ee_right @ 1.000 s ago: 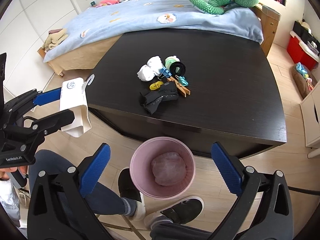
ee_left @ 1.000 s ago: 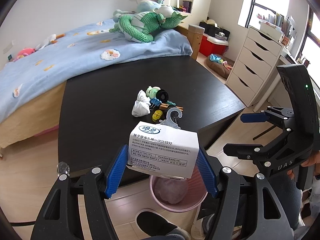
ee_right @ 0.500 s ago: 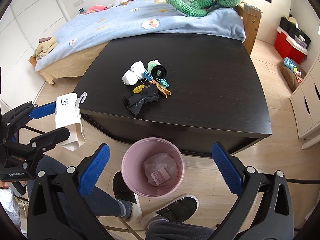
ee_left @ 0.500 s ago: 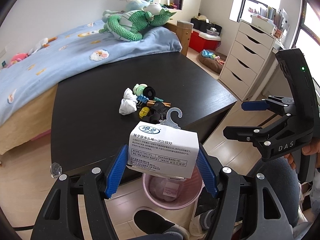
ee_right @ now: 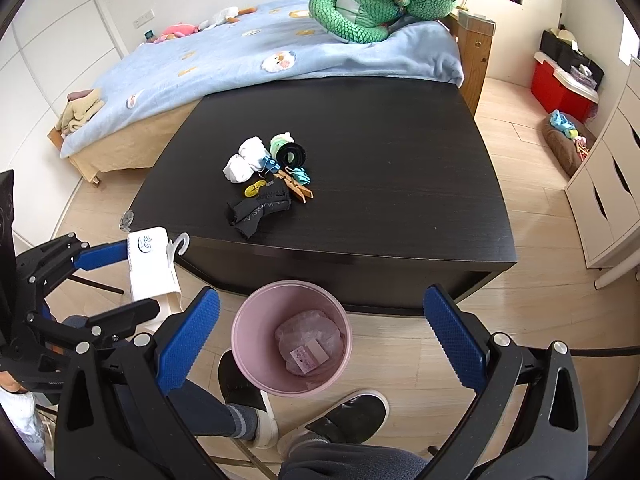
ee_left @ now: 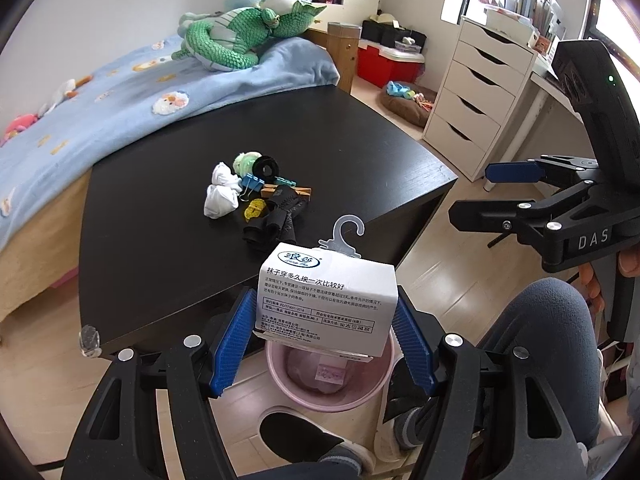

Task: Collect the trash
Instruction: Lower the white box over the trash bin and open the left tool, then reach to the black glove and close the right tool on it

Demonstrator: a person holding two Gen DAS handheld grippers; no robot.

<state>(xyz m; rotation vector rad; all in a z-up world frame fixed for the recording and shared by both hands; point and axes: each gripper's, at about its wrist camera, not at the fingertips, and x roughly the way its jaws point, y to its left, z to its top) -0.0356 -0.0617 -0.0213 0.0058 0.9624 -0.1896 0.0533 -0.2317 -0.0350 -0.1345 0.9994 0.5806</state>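
Your left gripper point(ee_left: 326, 330) is closed on a white paper sock package point(ee_left: 326, 300). The two blue pads point(ee_left: 234, 340) press on its left and right sides. The package has blue and black print on the front and a clear plastic hook point(ee_left: 346, 232) on top. It hangs in the air over the pink trash bin point(ee_left: 372, 384), a little in front of the table edge. From the right wrist camera, the package point(ee_right: 150, 266) shows on the left side, above the floor and beside the table's near corner.

Your right gripper point(ee_right: 320, 340) is wide open. Nothing is between its blue pads point(ee_right: 190, 340). It points down at the pink bin point(ee_right: 248, 312), which stands on the wood floor just in front of the black table point(ee_right: 400, 160). Inside the bin you can see a crumpled clear bag point(ee_right: 310, 330) and a small pink tag point(ee_right: 308, 356) lying on it.

On the table sits a small pile of things. There are white socks point(ee_right: 244, 160), a black sock point(ee_right: 258, 212), a green roll point(ee_right: 280, 142), a black ring of tape point(ee_right: 292, 154), a wooden clothespin point(ee_right: 296, 190), a blue clip point(ee_right: 272, 166) and a small yellow thing point(ee_right: 254, 190). They lie close together, some touching.

Your feet in dark slippers point(ee_right: 348, 414) are on the floor by the bin. Behind the table is a bed with a blue blanket point(ee_right: 240, 60) and a green stuffed dragon point(ee_right: 372, 4).
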